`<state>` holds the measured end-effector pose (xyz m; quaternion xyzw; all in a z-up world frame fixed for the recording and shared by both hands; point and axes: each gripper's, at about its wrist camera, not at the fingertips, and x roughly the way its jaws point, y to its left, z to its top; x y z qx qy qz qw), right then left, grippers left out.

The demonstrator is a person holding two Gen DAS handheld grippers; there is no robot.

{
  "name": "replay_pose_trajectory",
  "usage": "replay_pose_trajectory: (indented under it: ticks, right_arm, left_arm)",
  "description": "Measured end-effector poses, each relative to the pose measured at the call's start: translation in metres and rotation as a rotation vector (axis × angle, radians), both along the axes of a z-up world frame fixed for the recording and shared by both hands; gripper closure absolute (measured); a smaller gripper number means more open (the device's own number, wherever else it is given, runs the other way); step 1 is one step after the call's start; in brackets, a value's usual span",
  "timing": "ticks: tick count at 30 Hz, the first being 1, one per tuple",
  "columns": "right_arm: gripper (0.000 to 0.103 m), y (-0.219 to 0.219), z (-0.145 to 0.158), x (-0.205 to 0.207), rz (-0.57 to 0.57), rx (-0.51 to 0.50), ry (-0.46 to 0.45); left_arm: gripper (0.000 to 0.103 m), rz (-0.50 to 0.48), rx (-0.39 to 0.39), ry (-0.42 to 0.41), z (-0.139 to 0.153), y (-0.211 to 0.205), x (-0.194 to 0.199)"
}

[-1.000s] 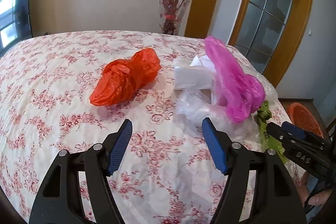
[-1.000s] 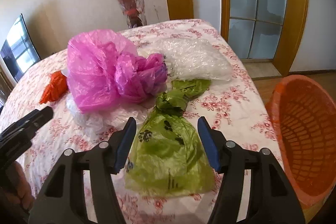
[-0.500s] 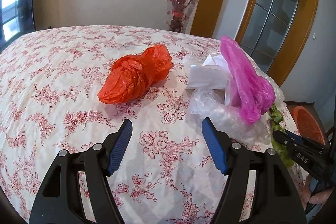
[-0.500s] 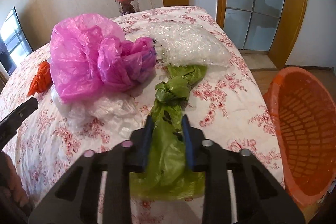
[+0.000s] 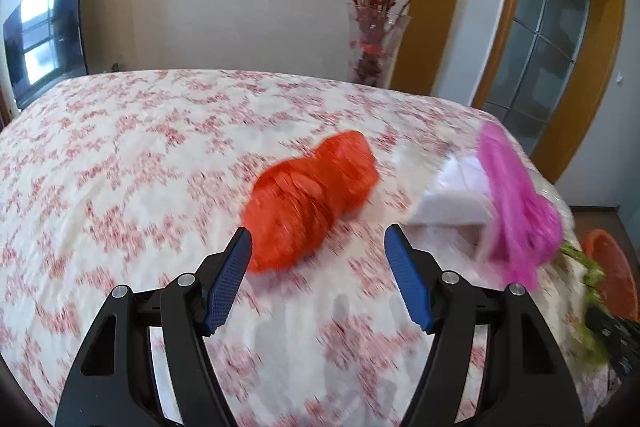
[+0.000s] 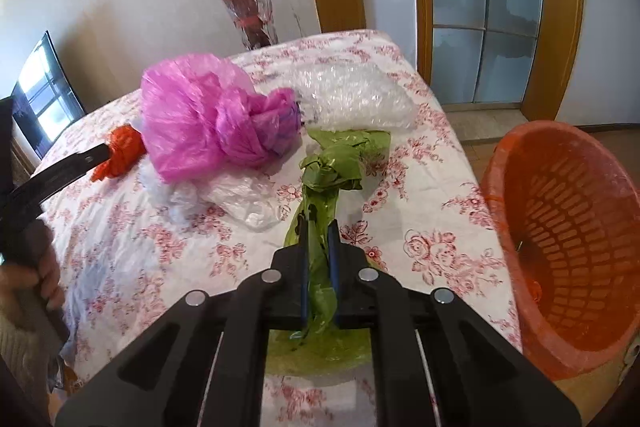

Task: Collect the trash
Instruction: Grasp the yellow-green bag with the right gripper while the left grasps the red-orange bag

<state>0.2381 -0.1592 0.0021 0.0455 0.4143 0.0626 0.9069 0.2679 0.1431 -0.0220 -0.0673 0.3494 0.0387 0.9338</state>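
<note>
Right gripper (image 6: 318, 227): jaws were wide apart over the green bag (image 6: 340, 163) a second ago; now clamped tight on the bag's flattened lower part, thin plastic pinched between the blue pads. The bag's knotted upper end still lies on the floral tablecloth (image 6: 420, 187), just in front of the bubble wrap (image 6: 352, 95) and beside the pink bag (image 6: 208, 119); a clear plastic bag (image 6: 240, 199) sits crumpled under the pink one. Orange basket (image 6: 568, 227) stands off the table's right edge, tilted, its mouth toward the camera. Left gripper (image 5: 318, 241): opening unchanged, jaws well apart with nothing between the pads. Its view has shifted: the orange bag (image 5: 312, 203), formerly well ahead and to the left, now lies just beyond the left finger, near the gap, not touched. Left view is motion-blurred. White paper (image 5: 452, 195) and the pink bag sit to the right of the orange one. The hand (image 6: 36, 279) holding the left gripper shows at the right camera's left edge.
</note>
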Motion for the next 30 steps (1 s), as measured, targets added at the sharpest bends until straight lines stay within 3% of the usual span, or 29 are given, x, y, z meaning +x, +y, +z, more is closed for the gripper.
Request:
replay_pose_trajectory:
  ticks: [5, 12, 14, 19, 30]
  right_arm:
    - [0.094, -0.002, 0.013, -0.010, -0.001, 0.003, -0.024]
    - [0.094, -0.003, 0.013, -0.013, -0.003, -0.006, -0.021]
    - [0.094, -0.003, 0.013, -0.014, -0.005, -0.007, -0.021]
    - [0.094, -0.004, 0.015, -0.015, -0.009, -0.007, -0.023]
    - [0.094, -0.015, 0.028, -0.029, -0.033, -0.001, -0.057]
  left_arm:
    - [0.035, 0.021, 0.028, 0.035, -0.005, 0.006, 0.026]
    - [0.033, 0.025, -0.043, 0.158, -0.028, 0.020, 0.059]
    - [0.033, 0.017, -0.048, 0.148, -0.027, 0.019, 0.059]
    - [0.050, -0.004, -0.051, 0.140, -0.026, 0.018, 0.055]
    - [0.051, -0.026, -0.050, 0.041, 0.002, 0.014, 0.013]
